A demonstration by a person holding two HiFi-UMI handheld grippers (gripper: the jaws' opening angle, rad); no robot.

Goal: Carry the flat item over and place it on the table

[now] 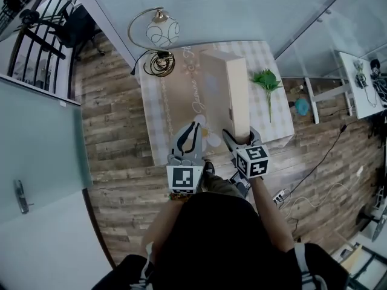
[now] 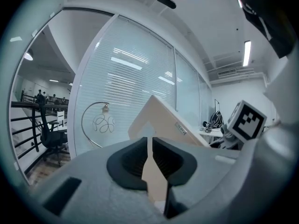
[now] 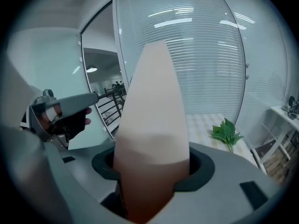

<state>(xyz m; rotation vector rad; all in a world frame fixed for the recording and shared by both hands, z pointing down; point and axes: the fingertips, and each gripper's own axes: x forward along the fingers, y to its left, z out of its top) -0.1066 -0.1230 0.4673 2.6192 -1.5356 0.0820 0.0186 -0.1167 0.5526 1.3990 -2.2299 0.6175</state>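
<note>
The flat item is a wide beige cardboard box point(image 1: 208, 92) with pale lettering on its face. It is held at a tilt over the checkered table point(image 1: 151, 110). My left gripper point(image 1: 192, 139) is shut on a thin flap at the box's near edge point(image 2: 154, 171). My right gripper point(image 1: 239, 139) grips the box's thick plain side point(image 3: 154, 125), its jaws wide around it. In the left gripper view the box point(image 2: 163, 120) slopes up and away, and the right gripper's marker cube point(image 2: 246, 120) shows at the right. Whether the box's far end touches the table is hidden.
A curved-arm lamp with a round glass shade point(image 1: 158, 32) stands at the table's far left corner. A green leafy sprig point(image 1: 266, 80) lies on the table's right side. A glass partition runs behind the table, and cables lie on the wood floor point(image 1: 314, 180) at the right.
</note>
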